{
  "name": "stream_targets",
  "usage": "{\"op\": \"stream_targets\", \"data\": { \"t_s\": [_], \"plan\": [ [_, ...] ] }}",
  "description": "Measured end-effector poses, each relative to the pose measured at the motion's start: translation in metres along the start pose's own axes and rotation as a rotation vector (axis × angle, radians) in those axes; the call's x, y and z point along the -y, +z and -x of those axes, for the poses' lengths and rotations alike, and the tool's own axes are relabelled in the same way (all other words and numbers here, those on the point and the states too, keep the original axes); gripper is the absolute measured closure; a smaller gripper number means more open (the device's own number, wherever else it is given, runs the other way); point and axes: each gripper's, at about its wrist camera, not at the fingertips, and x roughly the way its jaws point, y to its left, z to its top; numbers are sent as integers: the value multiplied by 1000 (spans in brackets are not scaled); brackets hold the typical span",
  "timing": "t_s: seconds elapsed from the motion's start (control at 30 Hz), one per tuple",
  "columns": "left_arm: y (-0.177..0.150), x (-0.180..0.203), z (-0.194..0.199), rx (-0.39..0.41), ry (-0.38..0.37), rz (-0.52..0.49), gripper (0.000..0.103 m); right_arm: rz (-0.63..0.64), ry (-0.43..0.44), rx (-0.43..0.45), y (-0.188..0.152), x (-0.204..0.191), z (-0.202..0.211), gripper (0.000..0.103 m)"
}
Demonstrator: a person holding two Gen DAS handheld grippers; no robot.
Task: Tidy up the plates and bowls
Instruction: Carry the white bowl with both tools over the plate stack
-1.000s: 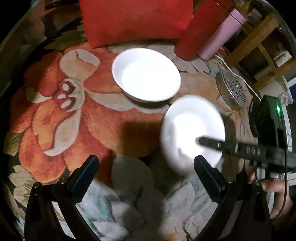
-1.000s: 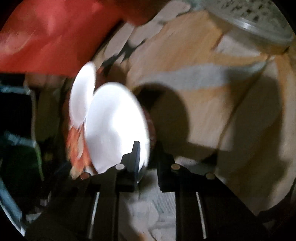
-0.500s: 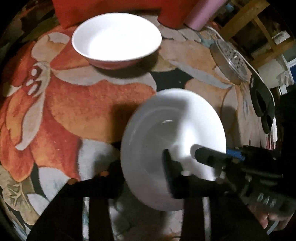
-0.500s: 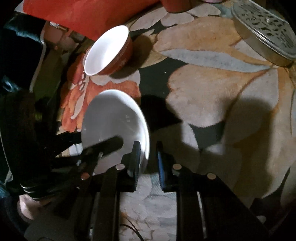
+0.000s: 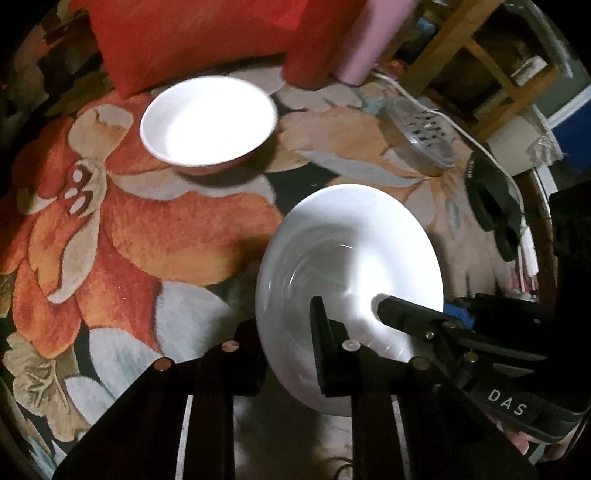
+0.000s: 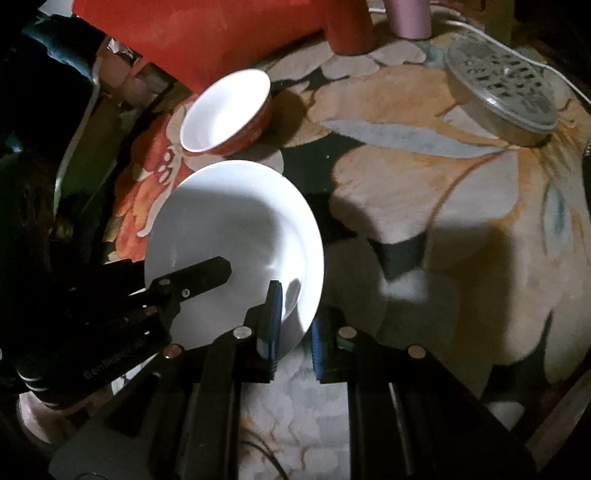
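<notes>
White plate (image 5: 347, 258) between both tongs, left (image 5: 288, 354), right (image 6: 293, 328).

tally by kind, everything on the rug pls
Plates: 1, white plate, both claws on its rim
Bowls: 1, bowl
Perforated metal lids: 1, lid
Cylinders: 2, red cylinder, pink cylinder
Total: 5

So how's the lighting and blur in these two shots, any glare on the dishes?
Left wrist: glare whitens the bowl and plate; edges slightly soft. Right wrist: a shadow crosses the plate; dark corners, fisheye bending.
</notes>
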Motion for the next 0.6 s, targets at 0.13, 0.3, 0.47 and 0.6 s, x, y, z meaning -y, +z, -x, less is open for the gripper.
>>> {"op": "stream_targets", "data": {
  "t_s": [0.13, 0.3, 0.47, 0.6],
  "plan": [
    [-1, 27, 18, 12, -6, -43, 84, 2, -7, 17, -6, 1, 27, 89],
    [-7, 74, 37, 22, -39, -115, 84, -26, -40, 58, -24, 10, 71, 88],
    [-20, 136, 43, 22, -58, -238, 84, -141, -57, 90, -60, 41, 113, 88],
    [-32, 178, 39, 12, -79, -313, 84, -218, -82, 104, -83, 68, 141, 88]
  ]
}}
